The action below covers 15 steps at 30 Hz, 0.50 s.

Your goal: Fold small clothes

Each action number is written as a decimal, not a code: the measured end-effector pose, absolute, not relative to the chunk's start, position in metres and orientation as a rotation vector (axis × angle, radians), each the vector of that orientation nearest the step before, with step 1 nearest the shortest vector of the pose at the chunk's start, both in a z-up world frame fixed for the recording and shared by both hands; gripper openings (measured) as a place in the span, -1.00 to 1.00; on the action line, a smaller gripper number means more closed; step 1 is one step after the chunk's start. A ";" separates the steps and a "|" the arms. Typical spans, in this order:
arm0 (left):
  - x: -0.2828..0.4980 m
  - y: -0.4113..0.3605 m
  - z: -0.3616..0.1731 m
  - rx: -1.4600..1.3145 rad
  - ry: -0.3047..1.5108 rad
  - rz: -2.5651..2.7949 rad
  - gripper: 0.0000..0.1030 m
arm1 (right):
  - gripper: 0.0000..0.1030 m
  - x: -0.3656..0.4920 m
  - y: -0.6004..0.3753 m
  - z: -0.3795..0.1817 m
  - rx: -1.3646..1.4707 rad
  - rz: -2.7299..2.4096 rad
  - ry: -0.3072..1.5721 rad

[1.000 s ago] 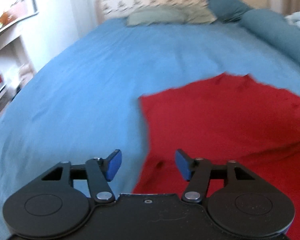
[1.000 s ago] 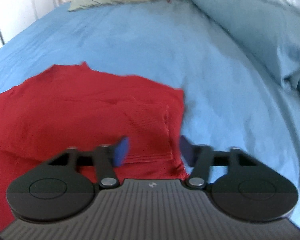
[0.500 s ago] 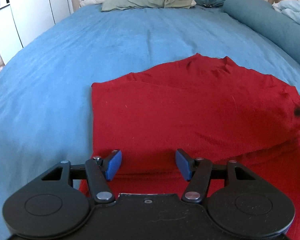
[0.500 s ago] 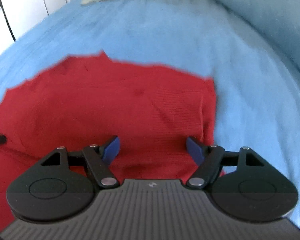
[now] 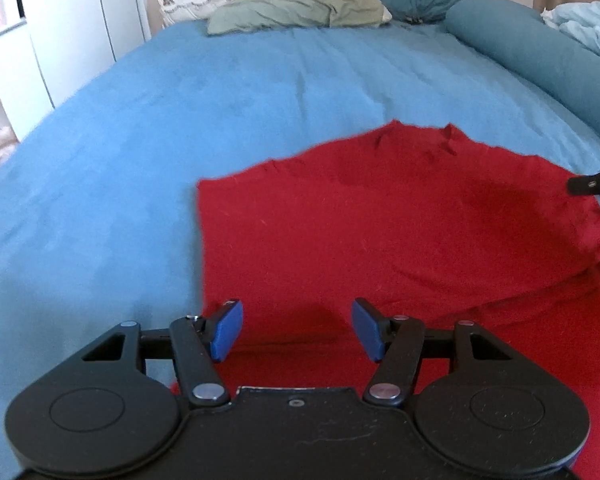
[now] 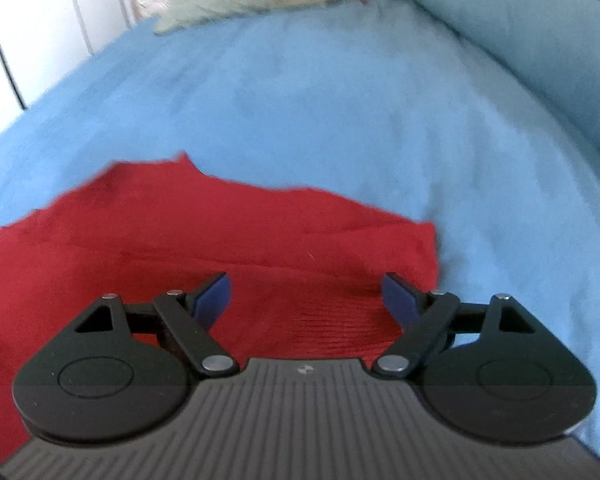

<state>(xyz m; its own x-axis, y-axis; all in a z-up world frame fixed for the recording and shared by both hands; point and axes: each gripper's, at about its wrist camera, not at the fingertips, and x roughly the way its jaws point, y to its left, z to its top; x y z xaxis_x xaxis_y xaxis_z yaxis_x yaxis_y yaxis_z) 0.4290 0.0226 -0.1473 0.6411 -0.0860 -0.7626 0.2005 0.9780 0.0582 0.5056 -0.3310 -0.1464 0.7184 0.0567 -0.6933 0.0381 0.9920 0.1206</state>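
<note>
Both claws agape over garment

A bed under a blue cover carries a red garment spread flat near its foot, green pillows and a teal bolster at its far end.

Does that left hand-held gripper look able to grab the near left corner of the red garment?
Probably yes. The left hand-held gripper is open, right over the red garment by its left edge, with nothing in between.
</note>
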 end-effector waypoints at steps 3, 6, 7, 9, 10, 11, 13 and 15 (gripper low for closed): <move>0.406 0.033 -0.121 0.151 0.823 -0.160 0.31 | 0.91 0.473 -0.330 -0.111 0.109 0.038 0.715; 0.375 0.048 -0.097 0.152 0.814 -0.149 0.43 | 0.91 0.429 -0.331 -0.078 0.090 0.050 0.685; 0.365 0.053 -0.092 0.147 0.822 -0.151 0.43 | 0.91 0.415 -0.332 -0.071 0.080 0.051 0.687; 0.340 0.067 -0.084 0.143 0.826 -0.146 0.43 | 0.91 0.382 -0.332 -0.058 0.047 0.058 0.685; 0.327 0.073 -0.081 0.141 0.833 -0.138 0.43 | 0.91 0.364 -0.332 -0.054 0.029 0.071 0.681; 0.315 0.079 -0.080 0.133 0.840 -0.136 0.45 | 0.91 0.347 -0.333 -0.052 0.015 0.086 0.677; 0.287 0.091 -0.080 0.112 0.852 -0.156 0.46 | 0.91 0.314 -0.334 -0.055 -0.003 0.125 0.691; 0.259 0.101 -0.085 0.106 0.864 -0.167 0.65 | 0.92 0.282 -0.335 -0.066 -0.014 0.136 0.713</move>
<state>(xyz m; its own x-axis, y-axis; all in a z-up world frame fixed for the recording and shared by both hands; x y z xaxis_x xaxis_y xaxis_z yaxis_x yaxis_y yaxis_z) 0.2590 0.1010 -0.0853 0.6372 -0.1030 -0.7638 0.1888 0.9817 0.0250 0.2819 -0.3347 -0.0664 0.7476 0.1199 -0.6532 -0.1292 0.9910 0.0340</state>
